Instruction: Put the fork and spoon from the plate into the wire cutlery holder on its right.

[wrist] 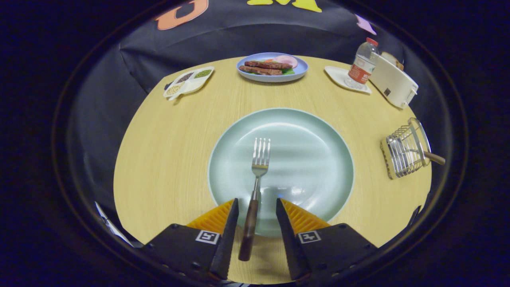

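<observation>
- My gripper [257,207] is spread wide, fingers not touching anything; ridged pads face inward, and each finger body carries one square marker.
- One fork [255,187] lies between my fingers, long axis running straight away from me. Dark wooden handle toward me, its end hanging past the plate rim over the table; shiny metal neck and four tines point ahead, toward the far side of the table.
- There is a gap on both sides of the handle, so neither pad presses on it.
- One plate [310,159], round, pale green, glossy and shallow with a raised rim, sits just ahead of my fingertips; the fork's head rests on it left of centre.
- One wire cutlery holder [404,149] stands well off to my right, beyond the plate and clear of it: thin chrome wires on a pale base. One wooden handle [434,158] sticks out of it to the right; I cannot tell what utensil it is.
- Table [167,159] is round, light wood grain, matte.
- Far beyond the plate: one blue-rimmed dish of food [272,67] with two brown strips, a pink slice and a bit of green.
- Far left: one white divided tray [189,81], three compartments of grains or seeds.
- Far right: one clear plastic bottle [361,63] with a red cap on a white saucer [338,75], and just beside it one white boxy toaster [392,81].
</observation>
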The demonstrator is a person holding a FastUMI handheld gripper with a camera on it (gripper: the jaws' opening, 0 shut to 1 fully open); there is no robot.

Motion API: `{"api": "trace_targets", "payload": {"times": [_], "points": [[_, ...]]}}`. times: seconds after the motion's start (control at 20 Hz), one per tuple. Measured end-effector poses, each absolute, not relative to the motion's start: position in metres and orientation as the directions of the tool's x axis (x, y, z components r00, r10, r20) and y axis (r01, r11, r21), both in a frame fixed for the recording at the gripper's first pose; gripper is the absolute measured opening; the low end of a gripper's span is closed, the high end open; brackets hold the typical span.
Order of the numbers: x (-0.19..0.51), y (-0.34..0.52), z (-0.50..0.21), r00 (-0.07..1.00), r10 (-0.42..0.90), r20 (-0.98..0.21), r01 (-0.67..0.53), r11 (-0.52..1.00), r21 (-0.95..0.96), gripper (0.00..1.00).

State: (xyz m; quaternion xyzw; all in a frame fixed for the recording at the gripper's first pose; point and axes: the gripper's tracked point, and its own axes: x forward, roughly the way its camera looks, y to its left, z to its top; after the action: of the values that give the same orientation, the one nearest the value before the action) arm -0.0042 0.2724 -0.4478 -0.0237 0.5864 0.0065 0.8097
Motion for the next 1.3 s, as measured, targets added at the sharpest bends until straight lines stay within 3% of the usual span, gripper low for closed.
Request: {"api": "trace_targets", "payload": {"times": [0.1, 0.2, 0.3, 0.45, 0.5, 0.85, 1.3], "points": [[-0.006, 0.272, -0.453, 0.296, -0.031, -0.955, -0.015, 0.999, -0.037, 0.40], [-0.006, 0.270, -0.459, 0.276, -0.032, -0.961, 0.003, 0.999, -0.033, 0.35], [-0.006, 0.274, -0.460, 0.272, -0.015, -0.962, 0.015, 1.000, -0.012, 0.13], [-0.009, 0.274, -0.452, 0.261, 0.030, -0.965, 0.011, 0.999, 0.034, 0.11], [-0.006, 0.276, -0.451, 0.259, 0.043, -0.965, 0.002, 0.999, 0.045, 0.02], [0.007, 0.255, -0.407, 0.303, 0.084, -0.949, 0.019, 0.995, 0.094, 0.02], [0.022, 0.187, -0.343, 0.392, 0.073, -0.917, -0.055, 0.997, 0.056, 0.02]]}}
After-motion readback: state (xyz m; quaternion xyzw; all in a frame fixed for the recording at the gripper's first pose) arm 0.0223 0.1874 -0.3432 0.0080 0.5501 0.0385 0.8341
